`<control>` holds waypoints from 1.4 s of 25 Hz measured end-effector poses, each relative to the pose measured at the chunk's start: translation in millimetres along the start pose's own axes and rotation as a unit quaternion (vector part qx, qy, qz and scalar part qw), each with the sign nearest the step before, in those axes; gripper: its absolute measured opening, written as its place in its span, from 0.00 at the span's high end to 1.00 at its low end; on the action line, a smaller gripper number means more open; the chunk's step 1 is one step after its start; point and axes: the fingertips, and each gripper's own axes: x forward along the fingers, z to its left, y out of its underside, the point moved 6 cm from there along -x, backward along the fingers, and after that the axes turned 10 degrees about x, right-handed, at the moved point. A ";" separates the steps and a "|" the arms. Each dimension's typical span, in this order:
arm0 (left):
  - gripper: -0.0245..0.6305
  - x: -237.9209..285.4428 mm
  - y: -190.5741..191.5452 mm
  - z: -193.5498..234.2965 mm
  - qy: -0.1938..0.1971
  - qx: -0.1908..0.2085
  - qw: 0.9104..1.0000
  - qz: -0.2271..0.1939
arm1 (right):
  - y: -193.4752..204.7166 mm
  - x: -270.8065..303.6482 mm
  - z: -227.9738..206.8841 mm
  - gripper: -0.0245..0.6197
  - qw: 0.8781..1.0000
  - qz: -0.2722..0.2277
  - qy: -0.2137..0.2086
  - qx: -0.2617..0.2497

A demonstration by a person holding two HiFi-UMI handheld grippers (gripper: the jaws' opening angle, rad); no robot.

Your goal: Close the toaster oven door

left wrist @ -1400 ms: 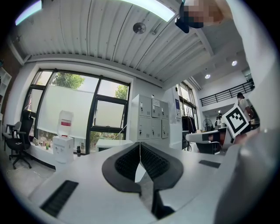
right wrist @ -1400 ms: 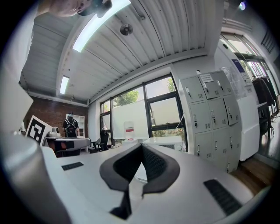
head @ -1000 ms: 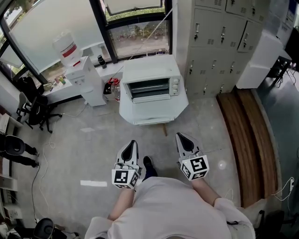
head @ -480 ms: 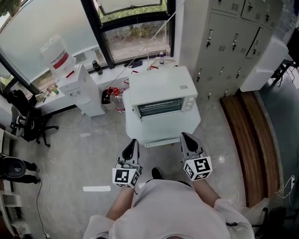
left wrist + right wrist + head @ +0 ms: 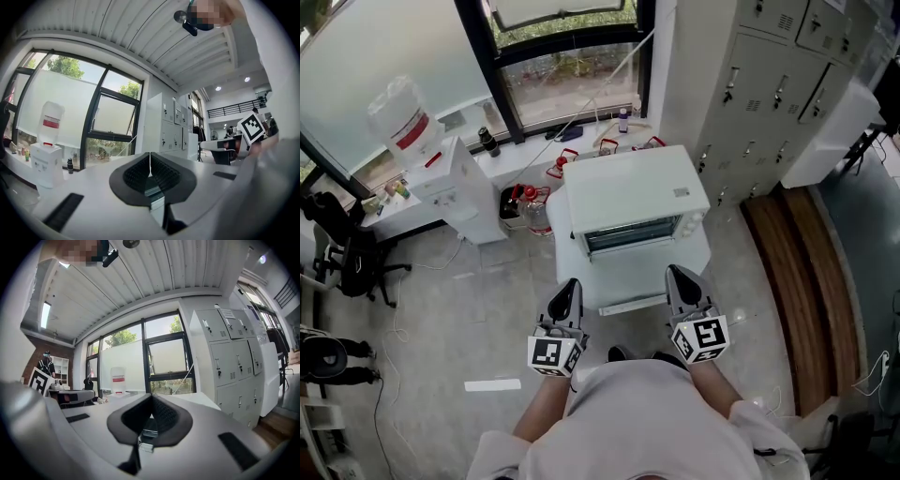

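A white toaster oven stands on a white stand straight ahead of me. Its dark front shows racks, and a white flap with a bar along its near edge lies flat in front of it, seemingly the lowered door. My left gripper is shut and empty, just short of the flap's left corner. At the flap's right side my right gripper is likewise shut and empty. In the left gripper view the left gripper has its jaws meeting, with the oven's front low behind them. The right gripper shows the same in the right gripper view.
A water dispenser stands left of the oven, with red-capped bottles between them. Grey lockers rise at the right, with a wooden bench below. An office chair sits far left. Windows lie behind.
The person has walked toward the oven, which now sits much closer in the head view. Both grippers came forward with them and have stayed shut.
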 end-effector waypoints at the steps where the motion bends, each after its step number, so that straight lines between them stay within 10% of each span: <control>1: 0.93 1.8 -1.5 0.5 0.002 0.000 1.000 -0.003 | 0.1 1.1 -0.9 0.95 1.000 0.001 0.001 0.001; 35: 0.93 38.0 -10.7 -37.9 -0.047 0.012 0.999 0.016 | -7.3 15.9 -64.6 0.95 0.999 0.029 -0.042 0.017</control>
